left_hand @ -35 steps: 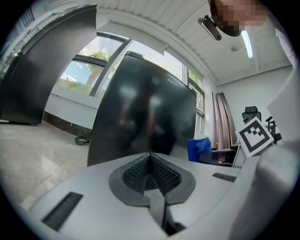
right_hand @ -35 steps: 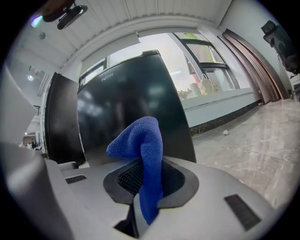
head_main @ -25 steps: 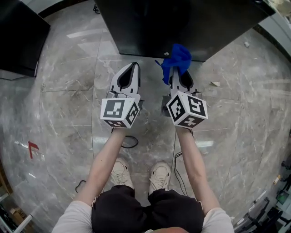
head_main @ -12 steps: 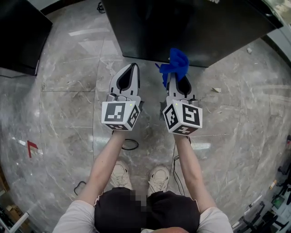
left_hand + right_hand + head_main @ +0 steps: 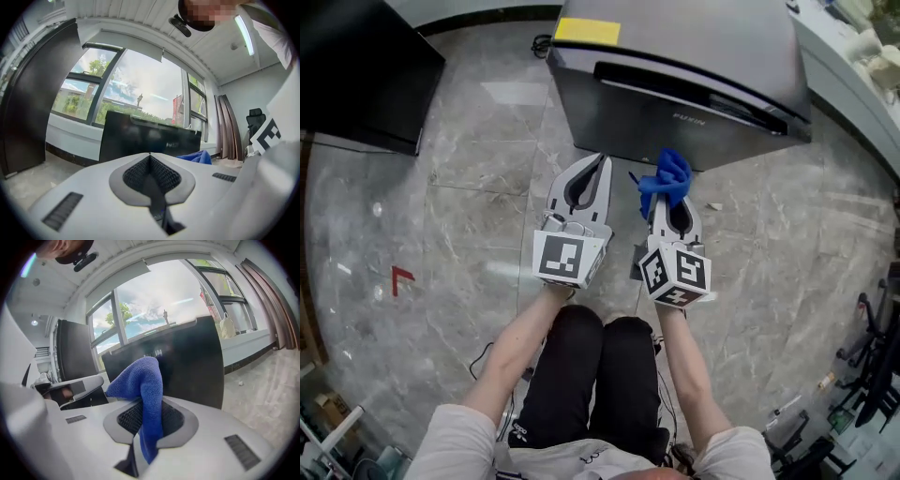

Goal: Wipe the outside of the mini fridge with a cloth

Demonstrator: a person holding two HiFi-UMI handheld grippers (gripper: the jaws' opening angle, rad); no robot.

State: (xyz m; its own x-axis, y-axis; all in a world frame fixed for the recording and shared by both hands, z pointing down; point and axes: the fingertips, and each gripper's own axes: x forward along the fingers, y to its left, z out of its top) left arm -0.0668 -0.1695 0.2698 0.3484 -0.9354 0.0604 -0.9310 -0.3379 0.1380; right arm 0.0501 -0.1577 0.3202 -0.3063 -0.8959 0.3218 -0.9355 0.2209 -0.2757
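the mini fridge (image 5: 675,66) is seen standing on the grey marble floor (image 5: 441,216) at the far side of the scene, dark grey, with a yellow label (image 5: 586,31) at its far left corner and a long dark handle strip across the face turned toward the person. both tools are held side by side just near of it, above the floor, pointing toward the fridge. the left tool (image 5: 602,157) is closed: in the left gripper view its jaws are pressed together with nothing between them. the right tool (image 5: 662,194) is clamped on the blue cloth (image 5: 667,176); in the right gripper view a fold of the cloth (image 5: 143,380) is pinched between the jaws and rises in a bunched hump above them, with the dark front of the fridge (image 5: 197,362) directly behind it. from the head view the cloth overlaps the near edge of the fridge, but whether contact is made cannot be told. a black cabinet (image 5: 356,75) is seen at the far left, well apart from the fridge, and a small red mark (image 5: 398,277) lies on the floor to the left.
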